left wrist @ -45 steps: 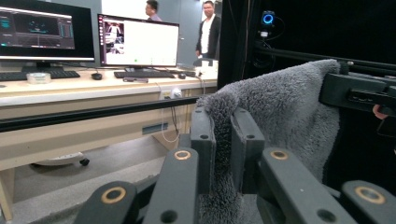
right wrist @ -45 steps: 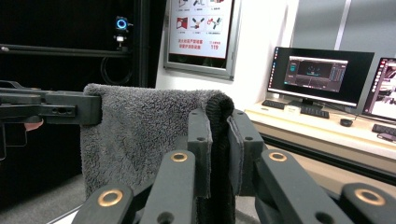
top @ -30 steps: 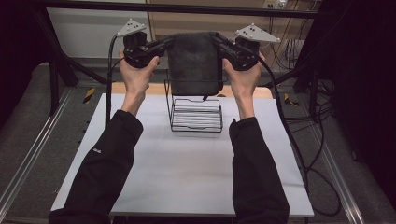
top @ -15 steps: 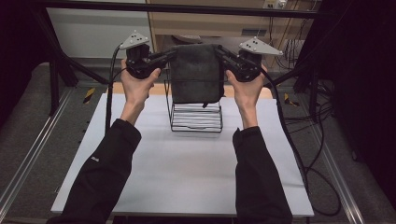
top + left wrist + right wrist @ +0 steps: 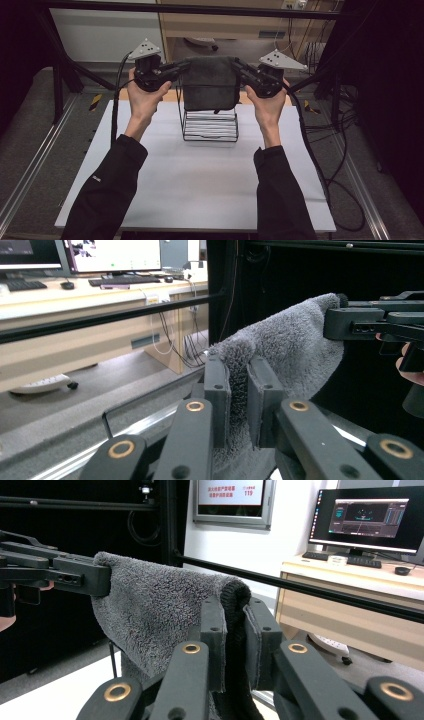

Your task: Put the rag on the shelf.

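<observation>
Grey terry towel (image 5: 210, 82) hangs stretched between the two grippers — the left gripper (image 5: 172, 70) pinches one top corner, the right gripper (image 5: 245, 72) the other, each with its jaws clamped narrow on the cloth. Held taut by both corners, it drapes flat directly above the wire rack (image 5: 210, 125) on the bench (image 5: 200, 185) — likely so it can be lowered over the rack's top.

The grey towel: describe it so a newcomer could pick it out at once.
Start at the white table and find the black wire rack near its far edge. Directly above it hangs the grey towel, stretched between the left gripper and the right gripper, each pinching a top corner. It is the one soft, fluffy thing there.
</observation>
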Tool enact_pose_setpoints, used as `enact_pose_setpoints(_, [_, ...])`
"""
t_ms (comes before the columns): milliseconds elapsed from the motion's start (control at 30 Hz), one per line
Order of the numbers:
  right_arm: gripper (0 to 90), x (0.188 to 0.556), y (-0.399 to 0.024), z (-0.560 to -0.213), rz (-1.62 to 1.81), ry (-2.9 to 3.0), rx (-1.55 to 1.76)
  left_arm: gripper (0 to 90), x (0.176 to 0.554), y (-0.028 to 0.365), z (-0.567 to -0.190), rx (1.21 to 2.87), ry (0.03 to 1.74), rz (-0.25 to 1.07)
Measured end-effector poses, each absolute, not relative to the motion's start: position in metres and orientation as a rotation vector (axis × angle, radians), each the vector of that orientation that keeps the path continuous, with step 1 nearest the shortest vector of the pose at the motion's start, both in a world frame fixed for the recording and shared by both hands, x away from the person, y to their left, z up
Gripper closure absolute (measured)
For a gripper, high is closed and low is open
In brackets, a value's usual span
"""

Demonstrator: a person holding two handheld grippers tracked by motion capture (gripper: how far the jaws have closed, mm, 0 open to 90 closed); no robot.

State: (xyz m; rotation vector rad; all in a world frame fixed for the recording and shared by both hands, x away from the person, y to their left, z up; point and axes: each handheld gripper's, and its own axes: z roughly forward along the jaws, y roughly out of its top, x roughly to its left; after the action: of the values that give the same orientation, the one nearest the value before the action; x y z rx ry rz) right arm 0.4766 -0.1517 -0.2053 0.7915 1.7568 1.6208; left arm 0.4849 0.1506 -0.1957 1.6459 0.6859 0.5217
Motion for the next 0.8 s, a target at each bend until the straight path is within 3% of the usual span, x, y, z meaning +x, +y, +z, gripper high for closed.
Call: enact_pose_setpoints(800, [80.7,0.452,-0.157,-0.226,1.618,1.928,0.774,78.6,0.457,0.155,-0.220,1.790,0.689,0.470])
